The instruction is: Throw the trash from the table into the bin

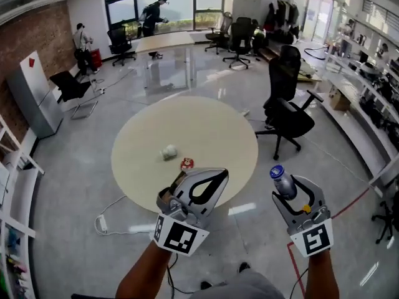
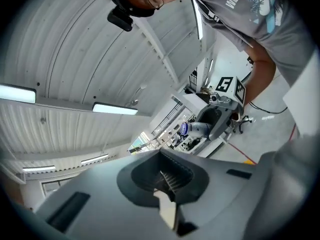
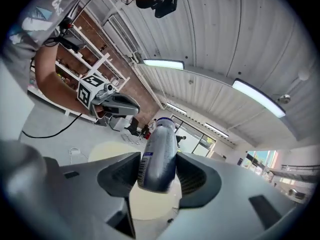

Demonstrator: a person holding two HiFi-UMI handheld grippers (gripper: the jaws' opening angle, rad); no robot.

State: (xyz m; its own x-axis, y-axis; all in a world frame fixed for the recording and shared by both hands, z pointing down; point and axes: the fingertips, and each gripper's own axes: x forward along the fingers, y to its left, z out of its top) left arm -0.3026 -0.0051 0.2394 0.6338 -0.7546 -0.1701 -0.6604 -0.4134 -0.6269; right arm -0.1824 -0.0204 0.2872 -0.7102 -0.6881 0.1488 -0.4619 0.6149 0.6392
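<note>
A: Far left first. What's there?

B: Round beige worktop (image 1: 134,139) on a glossy grey floor (image 1: 75,185). Two bits of trash lie toward its near edge: a crumpled white wad (image 1: 169,152), and just right of it a small red piece (image 1: 187,164). They are close but apart (both too small to identify).

A: Left gripper?

B: Left gripper (image 1: 221,176) shows over the worktop's near edge, just right of the red piece. Its fingers (image 1: 206,174) are clenched tip to tip with nothing between them.

A: And further right?

B: Right gripper (image 1: 290,190), off the worktop and over the floor. It is grasping a grey bottle (image 1: 282,181) with a blue cap. The pads press the body from both sides, and the cap end juts past the tips.

A: Anything beyond it?

B: A black office chair (image 1: 287,104), right of the worktop.
</note>
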